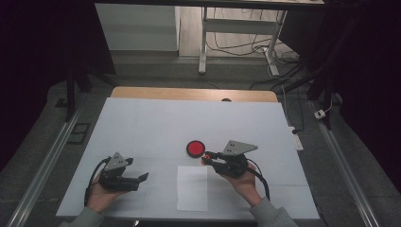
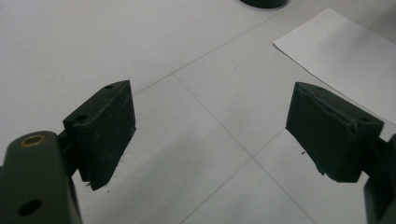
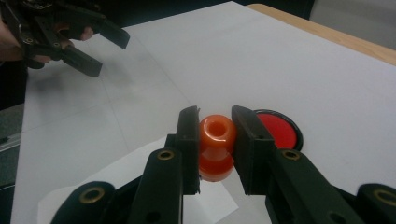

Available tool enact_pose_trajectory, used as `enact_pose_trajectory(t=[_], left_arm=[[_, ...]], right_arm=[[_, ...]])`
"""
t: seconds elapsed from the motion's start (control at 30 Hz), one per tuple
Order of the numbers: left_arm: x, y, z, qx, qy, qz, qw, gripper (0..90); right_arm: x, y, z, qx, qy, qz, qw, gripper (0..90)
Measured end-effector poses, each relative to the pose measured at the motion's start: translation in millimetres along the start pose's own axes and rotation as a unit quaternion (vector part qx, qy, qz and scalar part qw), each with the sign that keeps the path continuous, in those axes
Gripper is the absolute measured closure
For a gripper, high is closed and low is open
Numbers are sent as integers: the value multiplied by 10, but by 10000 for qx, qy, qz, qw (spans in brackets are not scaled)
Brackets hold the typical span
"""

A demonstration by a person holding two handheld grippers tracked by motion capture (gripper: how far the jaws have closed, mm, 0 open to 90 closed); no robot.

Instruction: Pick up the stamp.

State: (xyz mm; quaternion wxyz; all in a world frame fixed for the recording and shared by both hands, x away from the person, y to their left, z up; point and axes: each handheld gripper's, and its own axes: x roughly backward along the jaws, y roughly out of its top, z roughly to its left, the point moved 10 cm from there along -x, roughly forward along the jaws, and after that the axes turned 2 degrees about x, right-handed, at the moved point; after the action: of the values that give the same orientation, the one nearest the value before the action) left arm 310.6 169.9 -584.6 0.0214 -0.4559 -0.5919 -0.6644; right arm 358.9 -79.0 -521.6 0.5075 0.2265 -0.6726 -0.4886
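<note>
Item one, left gripper (image 1: 142, 178): held low over the white counter (image 1: 142, 123) at its near left, jaws spread wide with nothing between them; in the left gripper view the pads (image 2: 105, 133) stand far apart over bare surface, touching nothing. Item two, paper (image 1: 192, 187): a white sheet lying flat near the front edge, between the two hands, its corner also visible in the left gripper view. Item three, disc (image 1: 195, 148): a red disc with a black rim, flat on the counter just beyond the paper and just left of the right gripper's tips. Item four, peg (image 3: 216, 147): a small glossy orange piece, waisted, with a rounded head, a hole in its top and a wider foot below; held off the counter, near the disc and above the far right corner of the paper. Judged light, rigid and smooth, probably plastic, so likely to slip or swivel if pinched on the round head alone; the narrow waist or the flat flanks look the surest place to hold it. Item five, right gripper (image 1: 206, 156): jaws drawn in and clamped on the peg from both sides, pads pressing its head, the foot showing below them; the gripper points toward the disc, carried in a hand (image 1: 243, 182) from the near right.
</note>
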Motion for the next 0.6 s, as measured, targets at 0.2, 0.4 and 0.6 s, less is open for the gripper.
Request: enact_pose_trajectory(t=[0.2,0.4,0.6], left_arm=[[0,-2,-4,-4,3,5,10000,157],[-4,-5,1,-1,10,11,10000,158],[-8,-11,9,-1,29,19,10000,160]], right_arm=[[-39,1,82,43,99,20,9999,718],[-50,10,121,38,148,-9,9999,718],[-46,22,127,39,149,-38,9999,718]])
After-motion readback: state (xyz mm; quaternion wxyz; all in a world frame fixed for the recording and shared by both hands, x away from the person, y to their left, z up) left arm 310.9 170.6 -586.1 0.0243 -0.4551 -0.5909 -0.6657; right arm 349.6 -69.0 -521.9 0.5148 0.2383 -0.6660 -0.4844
